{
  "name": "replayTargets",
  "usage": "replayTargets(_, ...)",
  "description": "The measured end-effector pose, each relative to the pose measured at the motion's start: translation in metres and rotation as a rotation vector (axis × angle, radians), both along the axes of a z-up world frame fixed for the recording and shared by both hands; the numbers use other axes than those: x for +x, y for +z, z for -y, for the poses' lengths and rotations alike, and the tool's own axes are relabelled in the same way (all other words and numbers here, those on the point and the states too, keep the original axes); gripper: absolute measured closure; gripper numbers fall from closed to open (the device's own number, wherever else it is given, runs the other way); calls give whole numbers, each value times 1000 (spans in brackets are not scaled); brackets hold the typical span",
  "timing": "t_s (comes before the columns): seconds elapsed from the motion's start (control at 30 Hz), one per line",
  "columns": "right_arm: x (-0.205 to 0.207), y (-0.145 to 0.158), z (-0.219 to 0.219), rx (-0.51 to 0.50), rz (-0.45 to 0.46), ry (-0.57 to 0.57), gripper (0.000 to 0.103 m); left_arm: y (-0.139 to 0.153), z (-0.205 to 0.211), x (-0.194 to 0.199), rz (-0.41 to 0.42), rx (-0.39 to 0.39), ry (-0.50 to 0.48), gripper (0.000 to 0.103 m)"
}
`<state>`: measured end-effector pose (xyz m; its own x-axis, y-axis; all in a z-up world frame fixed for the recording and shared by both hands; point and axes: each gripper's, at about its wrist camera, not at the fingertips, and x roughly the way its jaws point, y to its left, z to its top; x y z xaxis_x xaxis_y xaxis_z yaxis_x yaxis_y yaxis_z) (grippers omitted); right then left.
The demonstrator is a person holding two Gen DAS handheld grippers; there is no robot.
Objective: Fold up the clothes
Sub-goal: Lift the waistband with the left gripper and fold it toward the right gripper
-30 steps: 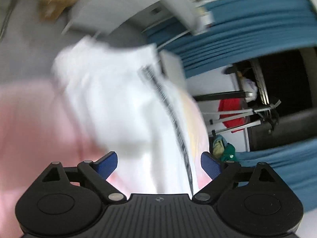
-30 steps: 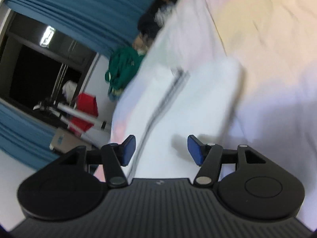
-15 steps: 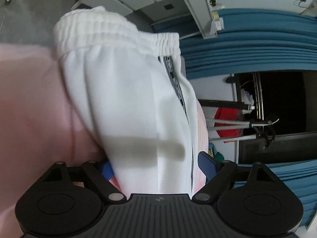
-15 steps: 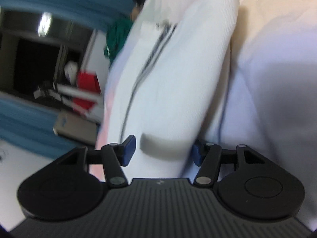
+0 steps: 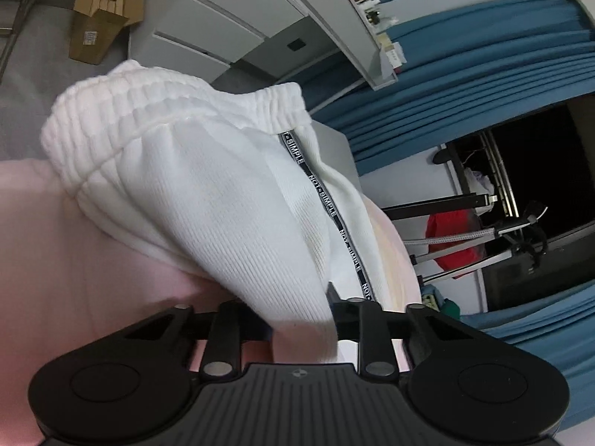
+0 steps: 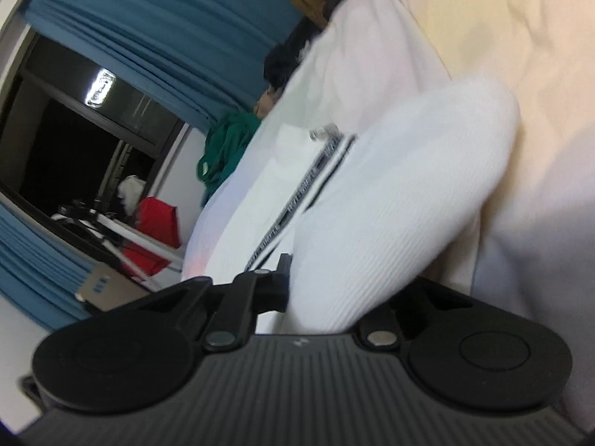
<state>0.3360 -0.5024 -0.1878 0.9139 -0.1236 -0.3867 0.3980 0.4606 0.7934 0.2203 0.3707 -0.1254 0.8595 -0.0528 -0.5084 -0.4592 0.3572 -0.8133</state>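
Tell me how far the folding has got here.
Early. Done: the white pants lie on the pink sheet, doubled at the waistband. In hand: the left claw and right claw are closing on the fabric. Left: the remaining folds; no finished bundle shows.

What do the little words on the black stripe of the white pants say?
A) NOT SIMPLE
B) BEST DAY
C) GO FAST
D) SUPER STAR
A: in the left wrist view the black stripe running down the white pants from the waistband repeats the words NOT SIMPLE in white letters.
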Motion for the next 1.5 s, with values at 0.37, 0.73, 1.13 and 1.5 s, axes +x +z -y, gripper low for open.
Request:
replayTargets(0.37,-61,11,14,242,4,-143,88,61,16,-81,153,17,-39,92)
replayTargets(0.73,-177,44,57,219,-74,-129,88,68,20,-142,100,-4,-145,92)
replayTargets(1.13,-210,18,72,215,-172,-112,88,53,46,-146,-218,218,-187,69)
replayTargets(1.5,-224,1,74,328,-119,-140,85,104,102,-182,-234,485,-48,25)
